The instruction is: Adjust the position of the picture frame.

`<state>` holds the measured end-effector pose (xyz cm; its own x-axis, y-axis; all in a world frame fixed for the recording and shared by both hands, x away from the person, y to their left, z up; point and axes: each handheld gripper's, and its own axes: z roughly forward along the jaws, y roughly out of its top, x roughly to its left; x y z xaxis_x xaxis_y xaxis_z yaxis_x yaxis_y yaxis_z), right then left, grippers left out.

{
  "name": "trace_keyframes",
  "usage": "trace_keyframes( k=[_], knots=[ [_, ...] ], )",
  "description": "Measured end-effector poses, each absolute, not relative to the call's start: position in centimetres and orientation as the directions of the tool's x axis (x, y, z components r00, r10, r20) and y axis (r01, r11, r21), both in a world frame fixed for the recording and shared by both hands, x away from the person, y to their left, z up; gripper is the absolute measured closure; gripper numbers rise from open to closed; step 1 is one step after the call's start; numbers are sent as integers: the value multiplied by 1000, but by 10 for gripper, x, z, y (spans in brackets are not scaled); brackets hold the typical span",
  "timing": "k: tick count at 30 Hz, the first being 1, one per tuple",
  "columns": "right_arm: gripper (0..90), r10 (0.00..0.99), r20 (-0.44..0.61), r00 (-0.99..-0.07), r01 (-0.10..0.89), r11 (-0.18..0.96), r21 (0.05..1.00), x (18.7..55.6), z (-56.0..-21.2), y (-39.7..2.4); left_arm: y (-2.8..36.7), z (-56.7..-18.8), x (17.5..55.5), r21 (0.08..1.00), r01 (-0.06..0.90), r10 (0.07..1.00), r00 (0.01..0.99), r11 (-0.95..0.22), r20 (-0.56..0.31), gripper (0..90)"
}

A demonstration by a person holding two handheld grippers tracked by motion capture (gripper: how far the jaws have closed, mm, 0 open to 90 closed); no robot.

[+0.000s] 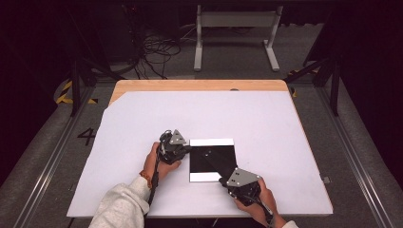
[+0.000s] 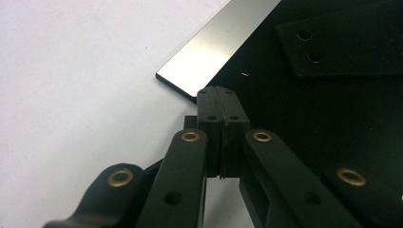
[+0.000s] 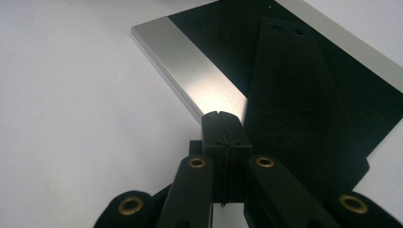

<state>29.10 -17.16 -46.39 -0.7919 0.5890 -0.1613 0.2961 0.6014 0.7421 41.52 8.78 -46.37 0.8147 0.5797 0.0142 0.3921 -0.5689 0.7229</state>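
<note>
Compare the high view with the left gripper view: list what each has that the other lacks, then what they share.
High view alone: the wooden table edge, the white frame and cables on the floor behind, both hands, and the right gripper.

Left gripper view alone: brass rivets on the jaw links, and two small holes in the black strip.

Both: the left gripper, jaws closed, the black plate with silver bands, and the white sheet.

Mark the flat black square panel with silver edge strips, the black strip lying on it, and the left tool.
Flat black square panel [image 1: 227,153]: high view, bare black face.
Black strip [image 3: 294,95]: right gripper view, mid-length.
Left tool [image 2: 222,102]: left gripper view, closed tips.
</note>
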Motion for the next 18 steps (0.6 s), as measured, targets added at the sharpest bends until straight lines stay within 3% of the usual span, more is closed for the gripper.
trace_keyframes(
  k=[5, 8, 18],
  knots=[
    [900, 579, -192, -792, 274, 619, 736, 290, -464, -168, 87, -464, 415, 724, 392, 585, 811, -568, 20, 890],
    [900, 582, -187, -791, 276, 613, 740, 290, -464, -168, 90, -463, 414, 726, 391, 583, 813, -565, 16, 840],
    [900, 594, -131, -794, 283, 551, 785, 287, -448, -192, 119, -441, 374, 777, 272, 508, 858, -568, 72, 828]
  ],
)
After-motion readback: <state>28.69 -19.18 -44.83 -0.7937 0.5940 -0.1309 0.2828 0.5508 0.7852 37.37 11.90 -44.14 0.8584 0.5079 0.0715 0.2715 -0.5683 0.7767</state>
